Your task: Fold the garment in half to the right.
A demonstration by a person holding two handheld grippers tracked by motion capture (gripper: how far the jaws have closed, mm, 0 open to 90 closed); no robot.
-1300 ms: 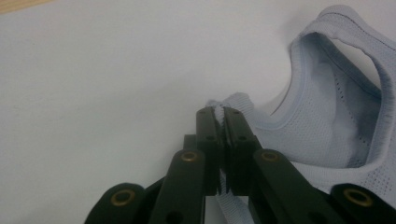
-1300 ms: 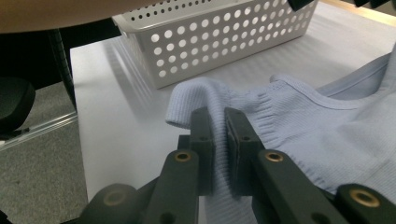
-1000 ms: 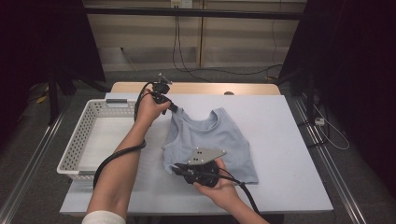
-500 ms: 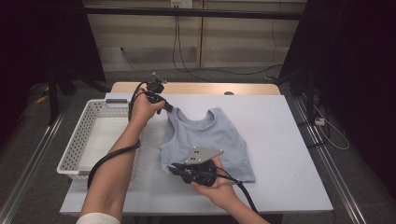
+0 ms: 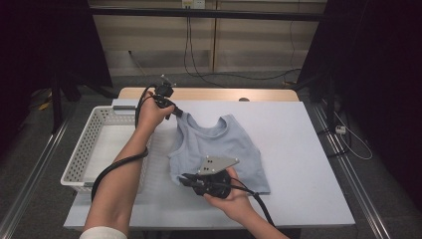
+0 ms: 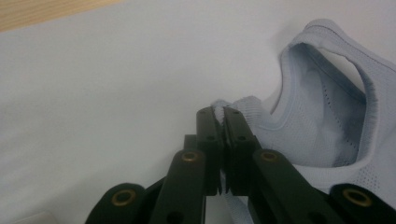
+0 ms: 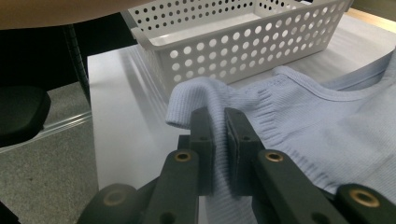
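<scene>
Here, a white perforated basket (image 5: 94, 149) sits at the table's left edge. Just right of it, the left gripper (image 5: 175, 112) pinches the shoulder strap of a light blue tank top (image 5: 219, 149) lying on the white table (image 5: 298, 149). Nearer the person, the right gripper (image 5: 185, 179) clamps the top's ribbed hem (image 7: 261, 109).

Bright even tabletop light, dark surroundings, soft focus

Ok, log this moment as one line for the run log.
left gripper: shut on tank top shoulder strap | right gripper: shut on its hem corner | basket: beside it
</scene>
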